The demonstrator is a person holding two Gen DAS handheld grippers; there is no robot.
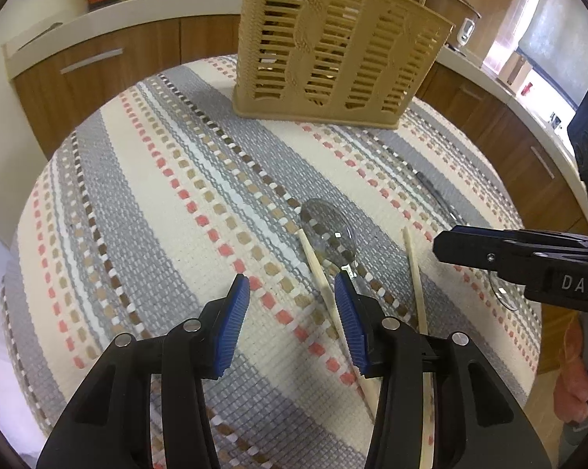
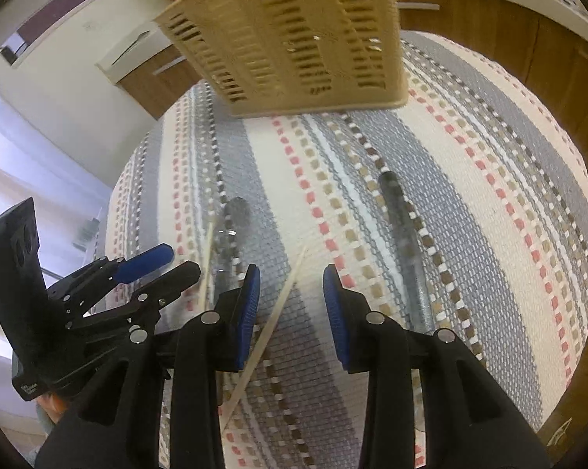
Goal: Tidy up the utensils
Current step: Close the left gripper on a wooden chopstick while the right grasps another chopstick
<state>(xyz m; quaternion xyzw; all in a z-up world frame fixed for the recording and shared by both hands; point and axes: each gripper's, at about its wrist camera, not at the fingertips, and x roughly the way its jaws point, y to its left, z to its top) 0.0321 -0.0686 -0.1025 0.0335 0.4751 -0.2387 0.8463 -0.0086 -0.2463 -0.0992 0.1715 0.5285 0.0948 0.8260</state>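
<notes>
While both grippers hang over the striped cloth point(image 1: 145, 211), we list what lies loose. Item: spoon point(image 1: 329, 230), flat on the cloth, bowl toward the rack point(image 1: 333, 51). Item: two chopsticks, one point(image 1: 317, 269) touching the spoon's left edge, the other point(image 1: 415, 277) just to its right. Item: dark-handled utensil point(image 2: 407, 250), kind unclear, farther right. Rack: upright at the cloth's far edge; we make out dim shapes through its slats but cannot name them. Left gripper point(image 1: 292, 312): jaws apart, empty, one pad just above the spoon's neck. Right gripper point(image 2: 292, 305): jaws apart, nothing clamped, a chopstick point(image 2: 278, 308) lying below the gap. We judge the sorting barely under way: four pieces remain on the cloth.
</notes>
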